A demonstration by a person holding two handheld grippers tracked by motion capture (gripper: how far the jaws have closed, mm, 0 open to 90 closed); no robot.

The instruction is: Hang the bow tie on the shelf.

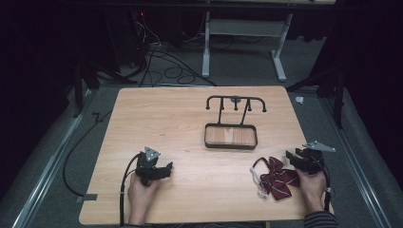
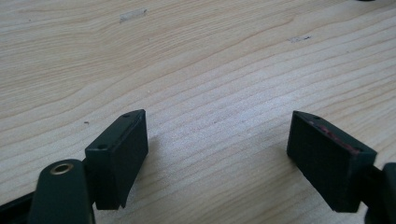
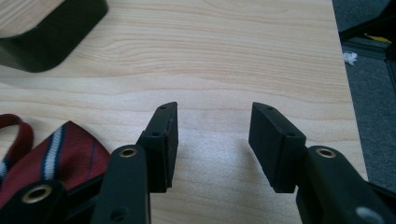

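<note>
Bow tie [image 1: 276, 178], dark red with white-edged stripes: flat on table [image 1: 190, 118], just left of right gripper [image 1: 297, 159], whose jaws stand apart, nothing between. Left gripper [image 1: 164, 170]: jaws wide apart over bare wood, well away.

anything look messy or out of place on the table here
Only the bow tie: it lies crumpled near the front right edge of the table, its strap looped loosely beside it, well apart from the rack. The right gripper sits next to it with nothing between its jaws. Nothing looks spilled or broken.
</note>
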